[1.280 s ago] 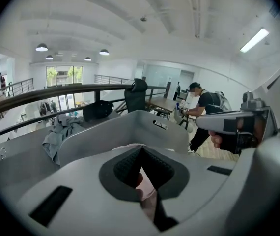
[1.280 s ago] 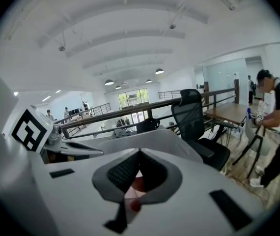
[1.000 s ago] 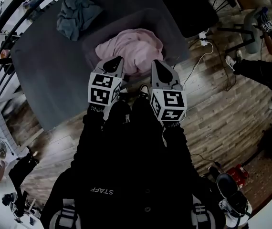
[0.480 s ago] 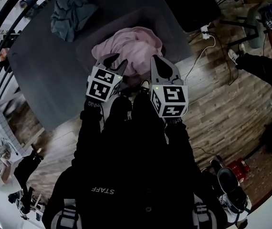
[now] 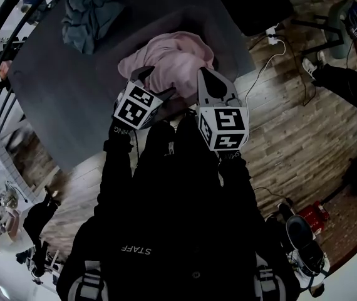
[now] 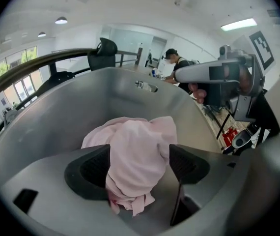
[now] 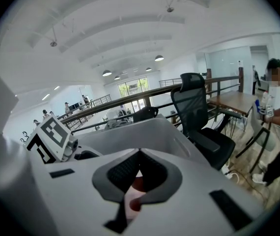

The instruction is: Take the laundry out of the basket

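- Starting at the far left, a blue-grey cloth lies crumpled outside the basket, well apart from both grippers. The coming move does not depend on it.
- Next, the left gripper sits low at the basket's near side. Its fingers are spread and opening, with the pink cloth between them. The left pad touches the fabric and the right pad looks just clear of it, so nothing is pinched.
- The pink cloth is bunched inside the basket and is the only piece visible in there. The ridge between the fingers runs away from the gripper, along the fingers' own line, so its narrow width crosses the gap. A straight close would probably catch it across that short side, with no wrist turn needed.
- On the right, the right gripper hovers just beside the cloth's right edge, over the basket's near-right rim. Its fingers are pressed together at the tips. A pinkish patch shows through the gap behind the tips, and I cannot tell whether it is caught fabric.
- The left hand is clearly the nearer one for the lift.
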